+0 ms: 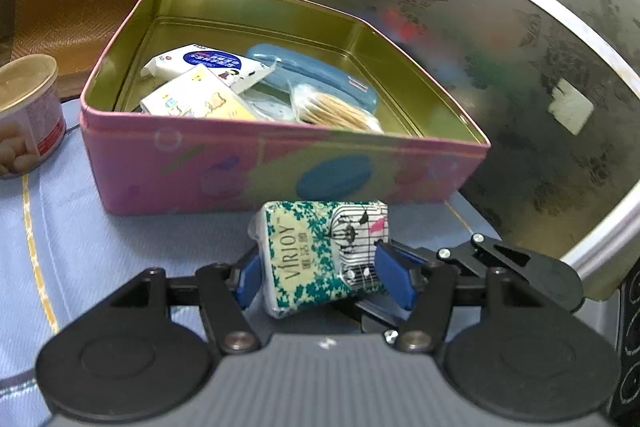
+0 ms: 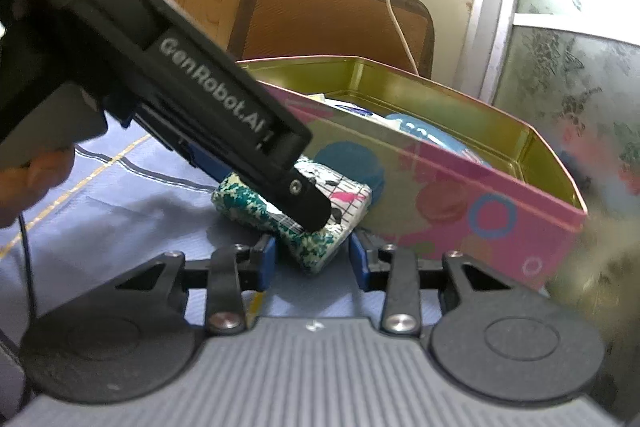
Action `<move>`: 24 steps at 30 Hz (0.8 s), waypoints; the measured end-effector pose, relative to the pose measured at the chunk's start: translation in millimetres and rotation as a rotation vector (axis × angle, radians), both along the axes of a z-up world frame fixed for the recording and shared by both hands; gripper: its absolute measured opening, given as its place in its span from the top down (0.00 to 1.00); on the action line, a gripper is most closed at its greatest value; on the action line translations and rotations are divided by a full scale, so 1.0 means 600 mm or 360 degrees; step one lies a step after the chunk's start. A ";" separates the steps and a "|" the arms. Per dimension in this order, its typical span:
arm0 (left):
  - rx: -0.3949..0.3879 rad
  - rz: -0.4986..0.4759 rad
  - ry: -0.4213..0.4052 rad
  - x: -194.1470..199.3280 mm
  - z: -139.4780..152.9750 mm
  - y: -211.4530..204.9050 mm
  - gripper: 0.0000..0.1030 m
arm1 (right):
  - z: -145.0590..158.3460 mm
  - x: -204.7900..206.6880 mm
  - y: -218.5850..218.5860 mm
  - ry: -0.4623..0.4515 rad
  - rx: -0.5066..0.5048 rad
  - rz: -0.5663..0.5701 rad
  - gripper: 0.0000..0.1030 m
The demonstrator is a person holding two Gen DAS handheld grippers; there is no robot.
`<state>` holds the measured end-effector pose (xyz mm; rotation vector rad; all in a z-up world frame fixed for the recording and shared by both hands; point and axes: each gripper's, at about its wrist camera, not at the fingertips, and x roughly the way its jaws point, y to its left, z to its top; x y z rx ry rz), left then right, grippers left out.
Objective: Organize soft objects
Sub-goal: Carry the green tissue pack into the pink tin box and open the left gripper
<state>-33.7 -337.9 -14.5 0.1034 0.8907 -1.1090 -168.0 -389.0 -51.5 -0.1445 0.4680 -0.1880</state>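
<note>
One tissue pack [image 1: 320, 259], green-and-white floral wrap with a birdcage print, sits at lower centre on the blue cloth [image 1: 80, 247] just in front of one pink tin [image 1: 248, 167]. Tin holds two white packets, one blue case [image 1: 320, 83], one cotton-swab bag [image 1: 336, 111]; one can [image 1: 28, 115] at left. Left gripper [image 1: 316, 275] clamps the pack between its blue pads; right gripper [image 2: 312, 259] straddles a corner, contact unclear.

Green-and-white tissue pack [image 1: 320, 259] sits tilted on the blue cloth, just near of the open pink tin [image 1: 248, 171], whose floor carries more packets.
</note>
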 end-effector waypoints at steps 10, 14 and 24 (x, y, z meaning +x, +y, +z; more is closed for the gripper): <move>-0.0042 -0.0014 -0.0036 -0.018 0.044 0.073 0.42 | 0.009 -0.022 0.069 -0.0060 0.0018 0.0042 0.60; -0.0146 -0.0027 -0.0189 -0.014 0.122 0.067 0.42 | 0.065 -0.022 0.067 -0.0233 -0.0023 0.0047 0.60; 0.0017 0.0008 -0.0315 0.116 0.137 -0.141 0.36 | 0.119 0.121 -0.077 -0.0222 0.0161 -0.0203 0.57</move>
